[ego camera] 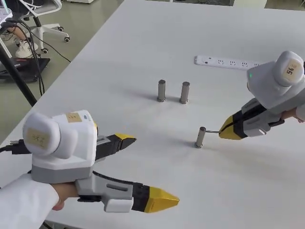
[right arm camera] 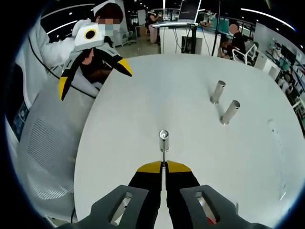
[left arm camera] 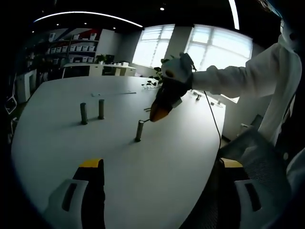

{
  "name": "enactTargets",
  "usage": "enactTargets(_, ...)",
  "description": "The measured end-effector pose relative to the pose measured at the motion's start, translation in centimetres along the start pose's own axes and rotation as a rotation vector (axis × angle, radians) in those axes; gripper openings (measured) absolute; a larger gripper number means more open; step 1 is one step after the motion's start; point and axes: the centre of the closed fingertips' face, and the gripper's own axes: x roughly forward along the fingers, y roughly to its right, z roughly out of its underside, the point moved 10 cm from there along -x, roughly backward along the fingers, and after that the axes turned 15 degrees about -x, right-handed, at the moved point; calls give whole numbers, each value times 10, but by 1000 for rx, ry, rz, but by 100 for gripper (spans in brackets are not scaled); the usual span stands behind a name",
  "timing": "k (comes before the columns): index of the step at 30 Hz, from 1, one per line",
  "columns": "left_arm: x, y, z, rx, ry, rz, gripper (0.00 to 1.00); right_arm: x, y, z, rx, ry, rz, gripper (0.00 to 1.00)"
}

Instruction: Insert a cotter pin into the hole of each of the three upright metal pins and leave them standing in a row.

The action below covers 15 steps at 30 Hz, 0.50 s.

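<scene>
Right gripper point(ego camera: 224, 134) clamped on cotter pin point(ego camera: 213, 131) — its tip at the top of the near pin point(ego camera: 200, 138). Other pins point(ego camera: 161, 90) upright beyond. Left gripper point(ego camera: 155, 170) — jaws wide, empty.

Office (swivel chair point(ego camera: 45, 29), shelves point(left arm camera: 64, 48))

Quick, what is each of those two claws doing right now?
Left gripper: open, holding nothing.
Right gripper: shut on a cotter pin, its end at the nearest metal pin.
</scene>
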Motion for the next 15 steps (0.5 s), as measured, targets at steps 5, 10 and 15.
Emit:
enactTargets(5,1,-2,0,-3,9,-5,99,0,0,0,8,4,7,0)
enactTargets(10,9,-7,-2,22,-1,-16,96,1,0,0,14,12,11,0)
enactTargets(15,29,-16,-10,87,-18,-36,81,0,1,5,24,19,16,0)
